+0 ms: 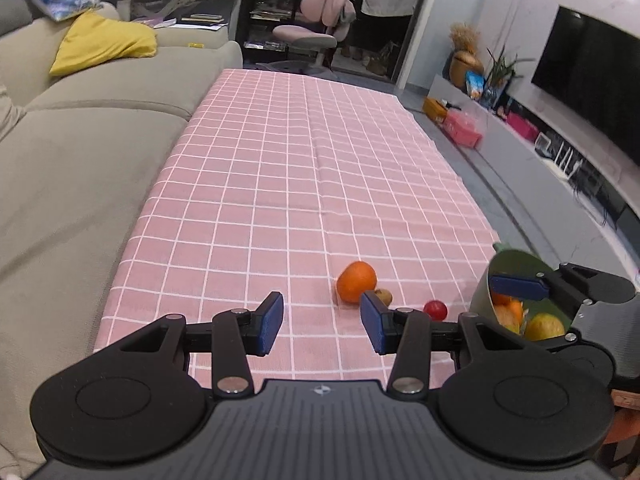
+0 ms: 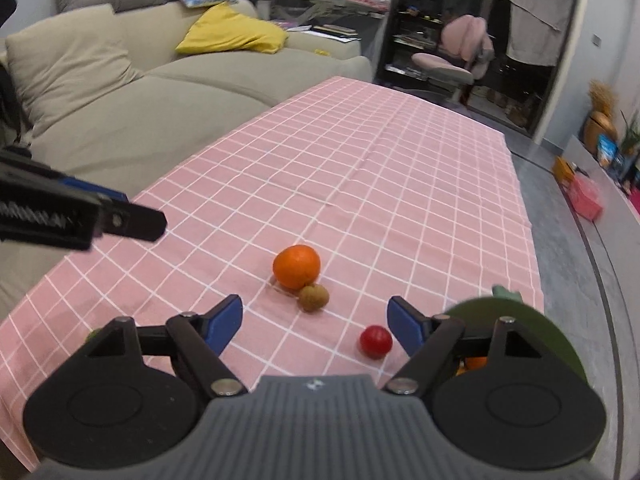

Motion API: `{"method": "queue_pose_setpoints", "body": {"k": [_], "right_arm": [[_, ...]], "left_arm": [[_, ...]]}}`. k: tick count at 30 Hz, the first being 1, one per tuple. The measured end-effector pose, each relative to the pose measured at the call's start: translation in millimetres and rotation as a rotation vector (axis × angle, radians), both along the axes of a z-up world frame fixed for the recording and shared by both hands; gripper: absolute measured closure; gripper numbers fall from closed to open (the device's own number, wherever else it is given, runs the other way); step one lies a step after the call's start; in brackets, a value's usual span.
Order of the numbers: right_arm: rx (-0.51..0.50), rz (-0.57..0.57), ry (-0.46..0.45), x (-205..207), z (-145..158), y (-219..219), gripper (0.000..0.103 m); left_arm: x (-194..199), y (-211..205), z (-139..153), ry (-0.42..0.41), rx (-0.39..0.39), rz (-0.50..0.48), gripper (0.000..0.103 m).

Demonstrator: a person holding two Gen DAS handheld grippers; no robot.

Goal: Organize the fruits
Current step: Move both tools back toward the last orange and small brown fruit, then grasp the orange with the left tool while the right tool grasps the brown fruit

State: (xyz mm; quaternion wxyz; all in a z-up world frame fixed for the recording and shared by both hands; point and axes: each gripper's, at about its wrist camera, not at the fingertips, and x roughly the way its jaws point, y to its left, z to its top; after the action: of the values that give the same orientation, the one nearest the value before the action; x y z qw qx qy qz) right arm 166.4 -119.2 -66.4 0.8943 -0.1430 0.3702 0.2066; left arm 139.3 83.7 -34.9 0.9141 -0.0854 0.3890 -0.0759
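Left wrist view: left gripper (image 1: 322,324), jaws apart, empty, above the pink checked worktop (image 1: 280,180). Orange (image 1: 356,282) touching a small brown fruit (image 1: 384,296); red fruit (image 1: 435,310) near; green bowl (image 1: 480,300) at right, holding fruit.

Right wrist view: right gripper (image 2: 314,326), jaws apart, empty. Orange (image 2: 297,267), brown fruit (image 2: 315,298) and red fruit (image 2: 375,341) ahead on the worktop; bowl (image 2: 532,320) at right.

left gripper (image 1: 322,322): jaws spread wide, nothing between the blue pads, pointing to 12 o'clock, level over the table | right gripper (image 2: 315,326): jaws spread wide, nothing held, pointing to 12 o'clock | the right gripper shows at 3 o'clock in the left wrist view
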Motion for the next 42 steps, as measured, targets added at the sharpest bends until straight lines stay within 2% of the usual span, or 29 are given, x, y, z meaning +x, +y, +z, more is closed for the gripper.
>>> {"method": "queue_pose_setpoints", "body": {"k": [5,9,11,13,18,22,30,34,36,42], "right_arm": [[-0.041,0.049,-0.005,15,-5,4,0.027],[-0.066,0.095,0.016,26,-14,5,0.028],[-0.075,0.115,0.036,32,-19,5,0.035],[-0.07,0.123,0.061,40,-25,6,0.039],[-0.031,0.116,0.11,56,-41,12,0.049],[-0.033,0.076,0.13,69,-60,18,0.06],[0.015,0.007,0.165,89,-82,18,0.067],[0.035,-0.006,0.204,95,-88,16,0.072],[0.05,-0.01,0.216,95,-90,13,0.078],[0.019,-0.046,0.182,93,-75,6,0.079]], "left_arm": [[11,4,-10,0.006,0.007,-0.012,0.05],[24,0,-23,0.039,-0.031,-0.027,0.05],[33,-5,-30,0.055,-0.051,-0.039,0.05],[40,-11,-36,0.069,-0.057,-0.053,0.051],[54,-19,-53,0.111,-0.064,-0.086,0.051],[64,-17,-62,0.13,-0.091,-0.07,0.051],[81,-22,-73,0.152,-0.1,-0.065,0.051],[87,-27,-79,0.169,-0.098,-0.068,0.051],[89,-30,-80,0.174,-0.098,-0.067,0.051],[97,-40,-84,0.183,-0.092,-0.057,0.049]]}}
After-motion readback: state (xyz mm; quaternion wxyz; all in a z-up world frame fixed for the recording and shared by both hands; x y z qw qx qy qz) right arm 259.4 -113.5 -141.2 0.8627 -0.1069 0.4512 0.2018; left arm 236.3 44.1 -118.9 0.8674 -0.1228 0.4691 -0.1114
